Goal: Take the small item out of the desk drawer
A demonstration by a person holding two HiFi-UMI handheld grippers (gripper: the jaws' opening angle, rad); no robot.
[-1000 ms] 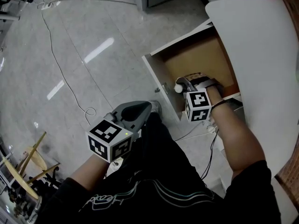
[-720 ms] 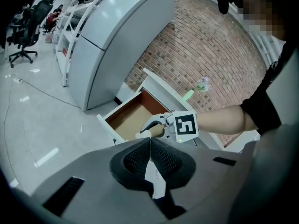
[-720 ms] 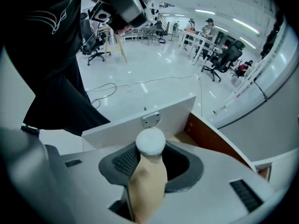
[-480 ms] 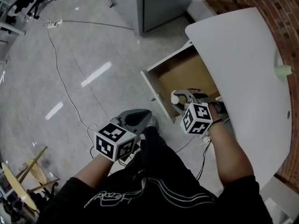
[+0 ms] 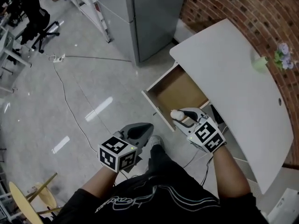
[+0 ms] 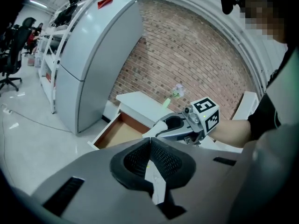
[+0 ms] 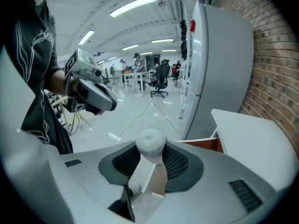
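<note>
**A:** Where's the item?

**B:** In the right gripper (image 5: 182,118). The item (image 7: 150,143) is small and white, with a round head on a pale stem. The jaws pinch it from both sides, and the head pokes out past their tips.

**A:** Is it inside the drawer?

**B:** No. In the head view it sits over the front edge of the drawer (image 5: 177,90), at the end nearer the person. In the left gripper view the right gripper hangs above the drawer, roughly level with the top of the desk (image 5: 233,73).

**A:** And the drawer itself?

**B:** It is pulled out from under the desk, toward the floor (image 5: 42,120). Its brown bottom shows.

**A:** What about the left gripper?

**B:** The left gripper (image 6: 150,140) has its jaws pressed together with nothing between them. It is held low in front of the person's leg, over the floor and apart from the drawer. It points toward the right gripper.

**A:** What else is around?

**B:** The desk is white and stands against a brick wall (image 5: 233,8). A small green pot (image 5: 259,62) with pale flowers stands near the desk's far edge, by the wall. A grey fridge (image 5: 149,13) stands beyond the drawer. A thin cable (image 5: 69,105) trails across the floor to the person's left.
</note>
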